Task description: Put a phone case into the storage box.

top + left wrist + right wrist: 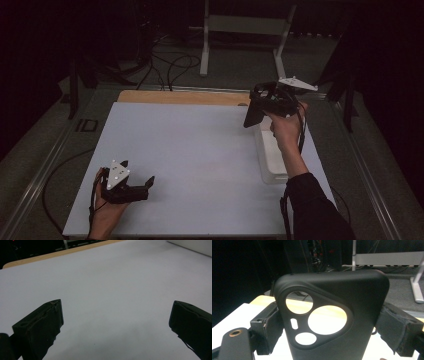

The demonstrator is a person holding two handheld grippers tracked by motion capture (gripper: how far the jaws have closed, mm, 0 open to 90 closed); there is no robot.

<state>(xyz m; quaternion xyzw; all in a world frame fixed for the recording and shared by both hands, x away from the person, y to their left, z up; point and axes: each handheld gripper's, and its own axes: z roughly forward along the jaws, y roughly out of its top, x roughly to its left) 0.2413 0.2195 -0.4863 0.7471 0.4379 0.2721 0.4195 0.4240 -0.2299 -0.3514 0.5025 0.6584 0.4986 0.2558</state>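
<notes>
Left gripper sits low at the near-left corner of the white table top, held by the person's left hand, jaws spread wide with nothing between them; in the left gripper view its gripper point lies over bare white surface. Grey three-cornered plate on top, cable trailing off the near edge. Right forearm in a dark sleeve comes in from the near right, crossing above a clear plastic bin that stands at the table's right edge. Right hand holds the right gripper raised above the far end of that bin. Right gripper is clamped on a black phone case, jaws pressing on its two long sides. Case stands upright in the right gripper view, with a rounded camera cutout holding two large round openings, one smaller oval and a small slot. In the high view the case hangs off the gripper, clear of the table. Beyond: wooden strip along the table's far edge, then loose cables on the floor and a white metal frame in the dark background.
</notes>
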